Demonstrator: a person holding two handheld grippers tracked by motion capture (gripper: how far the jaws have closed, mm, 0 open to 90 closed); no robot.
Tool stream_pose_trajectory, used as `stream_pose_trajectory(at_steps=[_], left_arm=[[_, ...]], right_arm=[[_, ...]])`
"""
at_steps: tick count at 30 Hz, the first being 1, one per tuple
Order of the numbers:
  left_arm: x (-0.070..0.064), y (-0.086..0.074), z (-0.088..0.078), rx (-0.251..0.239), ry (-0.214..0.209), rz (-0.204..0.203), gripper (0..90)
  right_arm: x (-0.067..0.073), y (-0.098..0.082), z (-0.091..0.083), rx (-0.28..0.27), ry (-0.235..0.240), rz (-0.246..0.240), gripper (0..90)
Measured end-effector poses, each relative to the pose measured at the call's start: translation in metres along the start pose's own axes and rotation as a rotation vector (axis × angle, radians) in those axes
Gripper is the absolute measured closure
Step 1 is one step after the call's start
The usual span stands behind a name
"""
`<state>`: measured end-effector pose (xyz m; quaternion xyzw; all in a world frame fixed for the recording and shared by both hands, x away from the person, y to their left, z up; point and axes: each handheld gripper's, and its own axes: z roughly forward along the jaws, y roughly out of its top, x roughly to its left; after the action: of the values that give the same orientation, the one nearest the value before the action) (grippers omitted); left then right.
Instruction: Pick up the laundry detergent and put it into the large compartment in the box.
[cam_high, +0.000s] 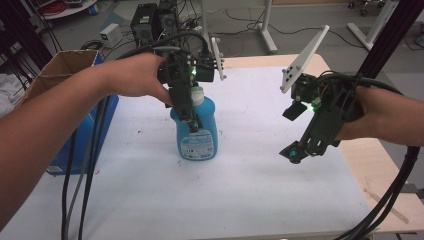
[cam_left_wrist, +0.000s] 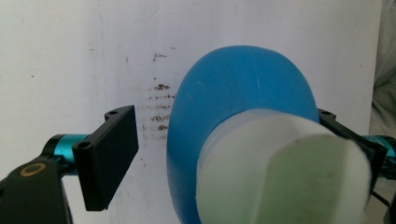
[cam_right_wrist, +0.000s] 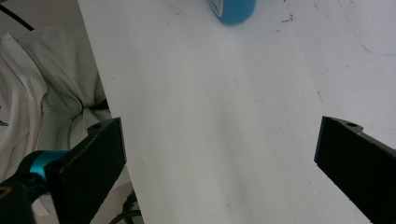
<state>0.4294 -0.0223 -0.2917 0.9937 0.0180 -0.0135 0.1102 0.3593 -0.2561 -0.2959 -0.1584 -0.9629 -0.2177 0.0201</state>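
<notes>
**Left gripper straddles an upright blue bottle on the white table**

A brown cardboard box (cam_high: 62, 67) sits at the table's left edge, with a blue bin (cam_high: 102, 117) just beside it; both are well apart from the bottle. Black cables (cam_high: 82, 165) trail from the left forearm across the near left of the table. Between the two grippers the cloth lies bare.

The table (cam_high: 240, 175) is covered in white cloth marked with small brown specks, and a strip of pale wood shows along its right side. Beyond it the grey floor holds dark equipment boxes (cam_high: 147, 22) and white table legs (cam_high: 265, 30).

The blue bottle (cam_high: 196, 131) stands upright near the table's middle, long axis vertical, white cap (cam_high: 197, 93) on top, label facing the person.

The left gripper (cam_high: 189, 119) comes down over the bottle from above. In the left gripper view one pad stands clear of the bottle's shoulder (cam_left_wrist: 243, 98); the other pad lies behind the cap (cam_left_wrist: 285, 172), so contact there is hard to judge. The jaws look not yet pressed on it.

The right gripper (cam_high: 294, 152) hangs above the table's right side, jaws wide apart, holding nothing.
</notes>
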Motion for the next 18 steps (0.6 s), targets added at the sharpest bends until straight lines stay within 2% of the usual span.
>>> stream_pose_trajectory(at_steps=[2, 18], left_arm=[[0.0002, 0.0002, -0.0001, -0.001, -0.001, 0.004, 17.6], [0.0006, 0.0034, 0.0011, 0.016, -0.003, 0.01, 23.9]], right_arm=[[-0.0001, 0.0002, 0.0002, -0.001, 0.0, 0.0, 1.2], [-0.0009, -0.0006, 0.0022, -0.006, 0.006, -0.003, 1.2]])
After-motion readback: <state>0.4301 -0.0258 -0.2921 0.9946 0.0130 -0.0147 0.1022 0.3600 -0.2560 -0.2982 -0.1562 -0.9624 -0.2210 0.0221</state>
